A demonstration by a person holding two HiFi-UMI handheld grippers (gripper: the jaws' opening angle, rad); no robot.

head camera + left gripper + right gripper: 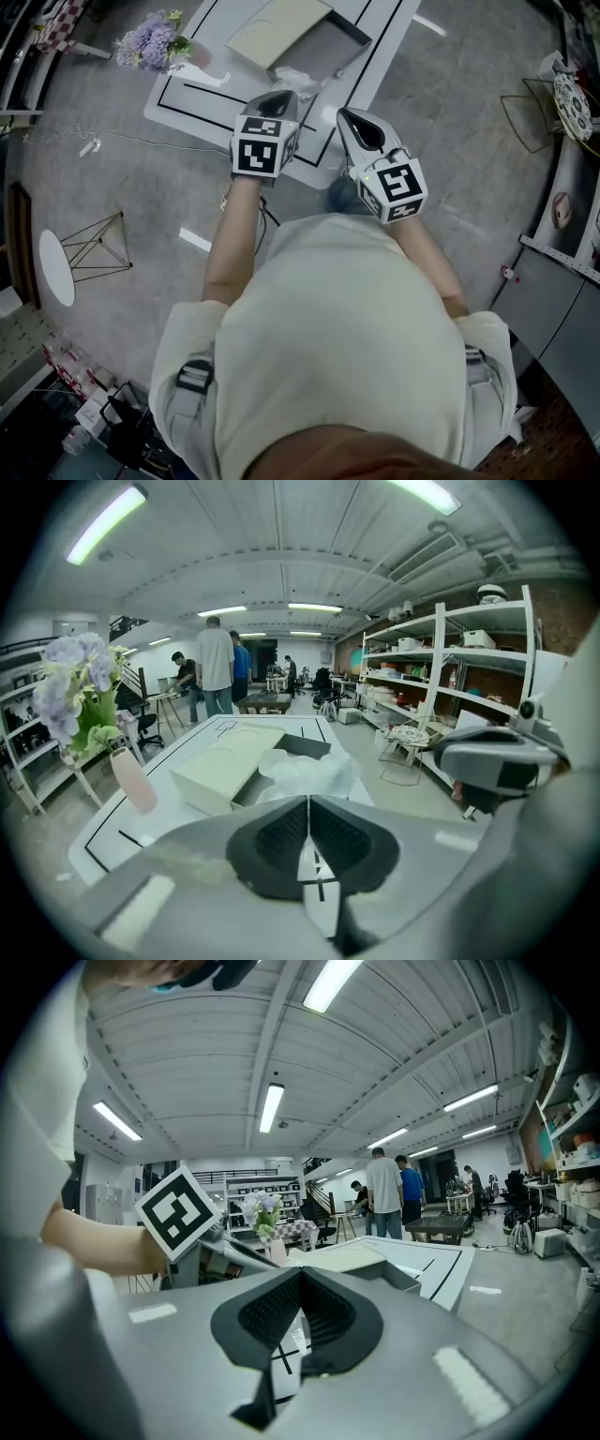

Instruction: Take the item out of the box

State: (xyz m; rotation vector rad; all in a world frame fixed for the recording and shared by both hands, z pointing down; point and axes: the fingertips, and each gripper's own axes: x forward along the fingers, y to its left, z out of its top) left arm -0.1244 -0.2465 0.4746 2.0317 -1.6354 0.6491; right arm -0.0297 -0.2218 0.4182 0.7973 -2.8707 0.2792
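**Both tongs shut, short of the box**

Nearest the person, the left tongs (307, 801) and right tongs (300, 1275) hang side by side over the bench's (187, 89) near edge. Each pair is pressed together with nothing between the pads.

Just beyond them sits the box (323, 49), its cream lid (277, 28) pushed aside. The item (305, 771), a crumpled clear wrapping, bulges from the box's open near end. What the wrapping holds cannot be made out.

Judged step: the reach-in. Best done by spreading one pair before it arrives and pinching a firm fold of wrapping, not a loose edge. The other pair can press on the box wall so the box does not lift with the item.

Count:
- two tongs
- one box
- one lid
- one wrapped item
- one vase of flowers (155, 42), at the bench's far left
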